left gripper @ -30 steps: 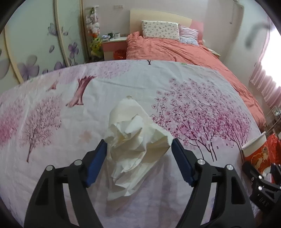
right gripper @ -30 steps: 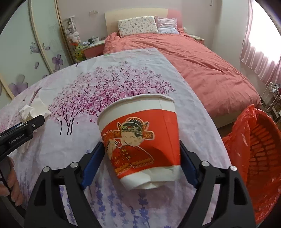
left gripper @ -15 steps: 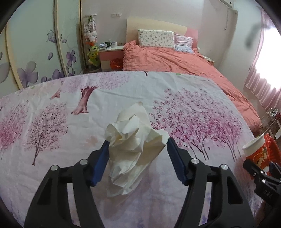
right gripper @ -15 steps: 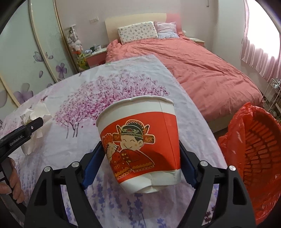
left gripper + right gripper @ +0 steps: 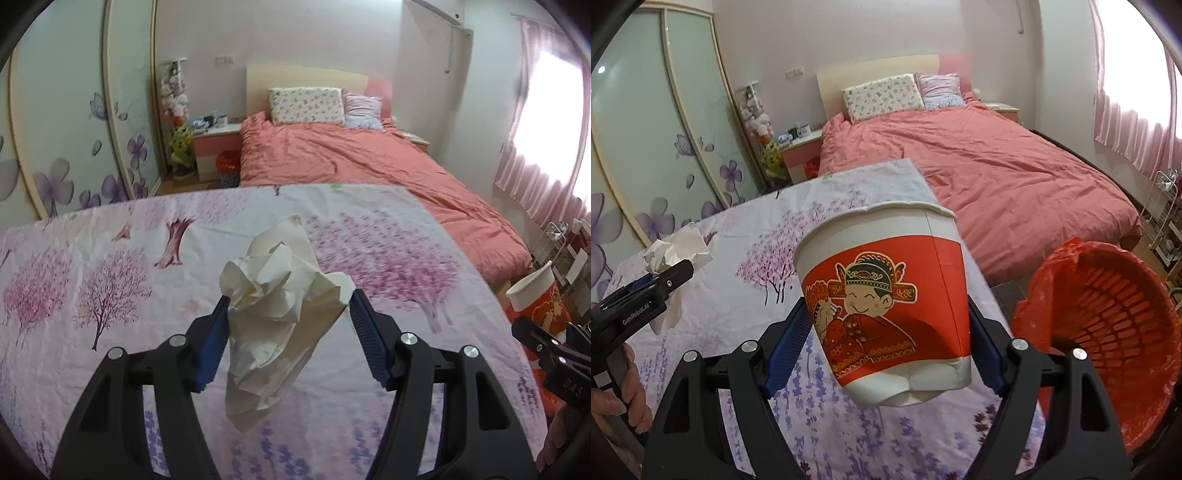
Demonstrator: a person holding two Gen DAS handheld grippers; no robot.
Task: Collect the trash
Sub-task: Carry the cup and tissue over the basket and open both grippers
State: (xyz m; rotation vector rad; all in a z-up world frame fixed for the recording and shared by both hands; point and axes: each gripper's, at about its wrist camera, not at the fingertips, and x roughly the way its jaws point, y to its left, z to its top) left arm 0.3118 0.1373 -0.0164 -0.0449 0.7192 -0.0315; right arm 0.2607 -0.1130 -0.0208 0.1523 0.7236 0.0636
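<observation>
We read "GenRobot.AI" on the left claw, which gripped a crumpled cream tissue above the table, while the right claw clasped a dented red-and-white cartoon cup beside the red bin.

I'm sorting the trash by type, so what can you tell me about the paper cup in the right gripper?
The paper cup is a large white tub with a red band printed with a smiling cartoon figure in traditional red dress. It looks like thin card; its bottom edge is dented. It is lifted clear of the floral cloth, roughly upright but tilted, clamped at its lower sides between the blue pads of the right gripper. The red bin stands beside it.
</observation>
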